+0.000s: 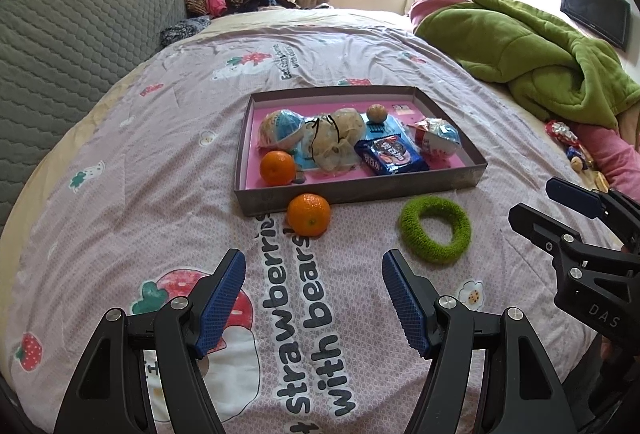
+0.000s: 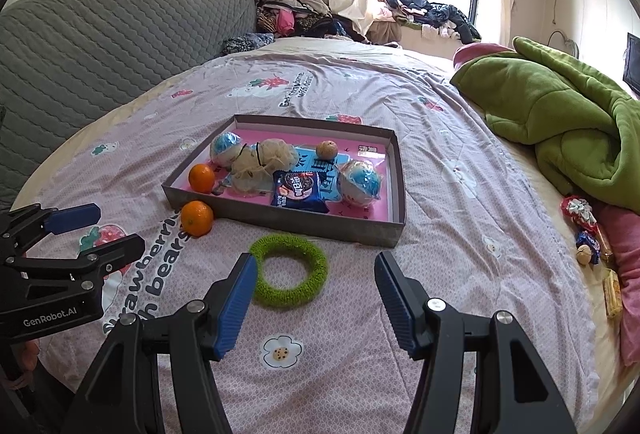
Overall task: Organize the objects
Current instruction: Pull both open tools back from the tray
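A shallow grey box (image 1: 352, 190) (image 2: 280, 222) with a pink floor lies on the bedspread. It holds an orange (image 1: 277, 167), two wrapped balls, a mesh sponge (image 1: 332, 142), a blue snack packet (image 1: 390, 156) and a small round fruit. Just outside its near wall sits a second orange (image 1: 309, 215) (image 2: 196, 218). A green fuzzy ring (image 1: 435, 229) (image 2: 289, 271) lies to the right of that orange. My left gripper (image 1: 312, 298) is open and empty, short of the loose orange. My right gripper (image 2: 316, 298) is open and empty too, its left pad (image 2: 236, 308) overlapping the ring's edge in the picture.
A crumpled green blanket (image 1: 532, 58) fills the right side of the bed. Small wrapped items (image 2: 588, 234) lie at the right edge. A grey quilted headboard (image 1: 72, 34) runs along the left. Clothes are piled by the window (image 2: 420, 14).
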The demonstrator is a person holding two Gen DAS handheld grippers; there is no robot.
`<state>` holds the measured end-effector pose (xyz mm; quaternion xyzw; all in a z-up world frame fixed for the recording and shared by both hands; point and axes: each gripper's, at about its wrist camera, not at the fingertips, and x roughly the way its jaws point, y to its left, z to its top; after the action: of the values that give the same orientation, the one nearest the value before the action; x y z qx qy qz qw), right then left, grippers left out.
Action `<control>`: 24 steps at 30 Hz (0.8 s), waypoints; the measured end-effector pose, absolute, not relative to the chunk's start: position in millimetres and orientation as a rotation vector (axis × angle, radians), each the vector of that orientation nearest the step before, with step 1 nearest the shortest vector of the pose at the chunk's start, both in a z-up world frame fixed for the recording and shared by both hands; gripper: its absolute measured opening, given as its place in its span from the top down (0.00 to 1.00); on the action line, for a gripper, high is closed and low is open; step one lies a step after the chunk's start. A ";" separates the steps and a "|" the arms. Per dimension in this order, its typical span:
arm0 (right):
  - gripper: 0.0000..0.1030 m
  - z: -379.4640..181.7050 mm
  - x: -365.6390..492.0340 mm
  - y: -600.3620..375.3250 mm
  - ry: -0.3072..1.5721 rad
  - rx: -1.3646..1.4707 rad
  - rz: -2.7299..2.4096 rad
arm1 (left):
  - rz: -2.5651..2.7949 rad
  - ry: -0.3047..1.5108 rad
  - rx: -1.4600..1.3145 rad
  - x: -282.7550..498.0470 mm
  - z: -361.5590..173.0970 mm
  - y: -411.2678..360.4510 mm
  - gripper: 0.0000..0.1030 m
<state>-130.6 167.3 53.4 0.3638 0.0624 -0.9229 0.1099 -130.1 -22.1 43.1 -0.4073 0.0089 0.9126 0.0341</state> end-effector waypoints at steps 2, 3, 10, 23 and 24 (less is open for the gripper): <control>0.41 49.6 -132.6 167.1 0.185 1.080 -2.709 | 2.800 0.026 -1.264 -132.3 38.2 -21.9 0.30; 0.41 47.2 -134.0 166.7 0.188 1.087 -2.706 | 2.796 0.025 -1.271 -133.2 36.2 -22.2 0.30; 0.41 35.7 -140.6 165.3 0.179 1.117 -2.695 | 2.786 0.019 -1.302 -140.0 23.3 -23.7 0.30; 0.41 16.6 -154.3 163.9 0.164 1.167 -2.679 | 2.770 0.010 -1.334 -154.2 6.0 -25.6 0.30; 0.41 15.1 -155.7 163.4 0.162 1.174 -2.677 | 2.768 0.007 -1.337 -155.5 4.6 -25.9 0.30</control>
<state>-155.7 163.4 15.1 0.3986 0.0549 -0.9092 0.1069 -155.5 -25.9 4.6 -0.4348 0.0024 0.8999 0.0339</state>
